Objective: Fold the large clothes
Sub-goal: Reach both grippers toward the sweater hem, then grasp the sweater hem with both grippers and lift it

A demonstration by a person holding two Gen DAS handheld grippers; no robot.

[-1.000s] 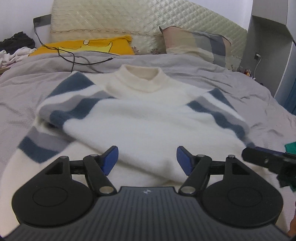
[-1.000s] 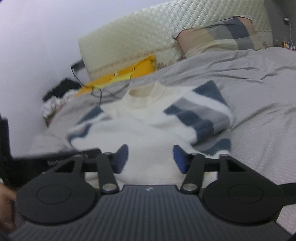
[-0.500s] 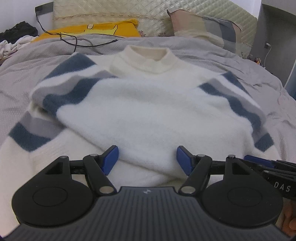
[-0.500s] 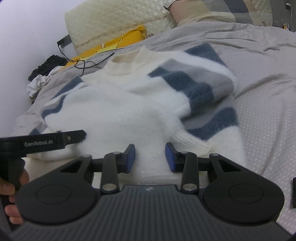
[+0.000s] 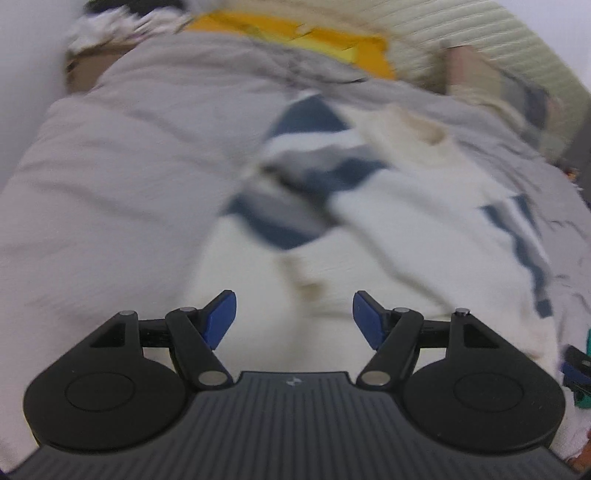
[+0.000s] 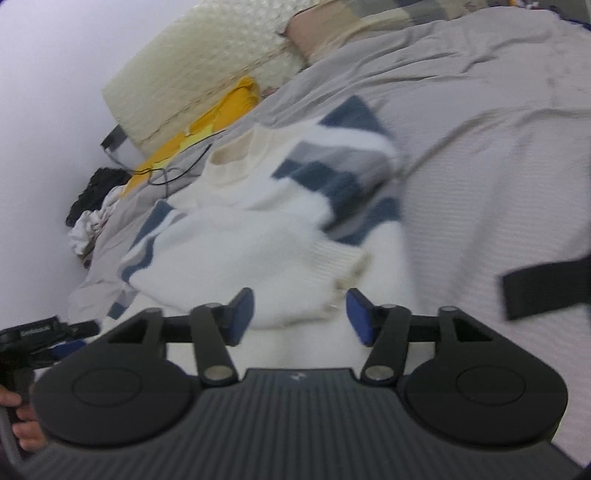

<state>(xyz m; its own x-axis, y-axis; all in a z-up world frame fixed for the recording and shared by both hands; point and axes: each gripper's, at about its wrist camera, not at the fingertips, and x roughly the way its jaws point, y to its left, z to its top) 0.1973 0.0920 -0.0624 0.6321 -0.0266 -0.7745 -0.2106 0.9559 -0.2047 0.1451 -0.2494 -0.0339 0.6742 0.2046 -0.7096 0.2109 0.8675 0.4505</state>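
Note:
A white fluffy sweater [image 5: 424,229] with blue and grey striped sleeves lies on the grey bed, both sleeves folded across its chest. My left gripper [image 5: 294,318] is open and empty, low over the sweater's lower left part. My right gripper [image 6: 300,314] is open, with the ribbed cuff [image 6: 343,266] of a folded sleeve just beyond and between its fingers, not gripped. The sweater [image 6: 236,240] fills the middle of the right wrist view. The left gripper also shows at the left edge of the right wrist view [image 6: 40,332], held by a hand.
The grey bedspread [image 5: 110,166] surrounds the sweater. A yellow cushion [image 5: 314,37], a quilted headboard [image 6: 199,70] and a patchwork pillow [image 6: 332,33] lie at the far end. A black cable [image 6: 173,173] and a pile of clothes [image 6: 92,206] are at the far left. A black strap [image 6: 546,284] hangs at right.
Both views have swung and blurred: the left gripper moved left toward the sweater's lower left side, the right gripper opened wider and moved close to the sleeve cuff.

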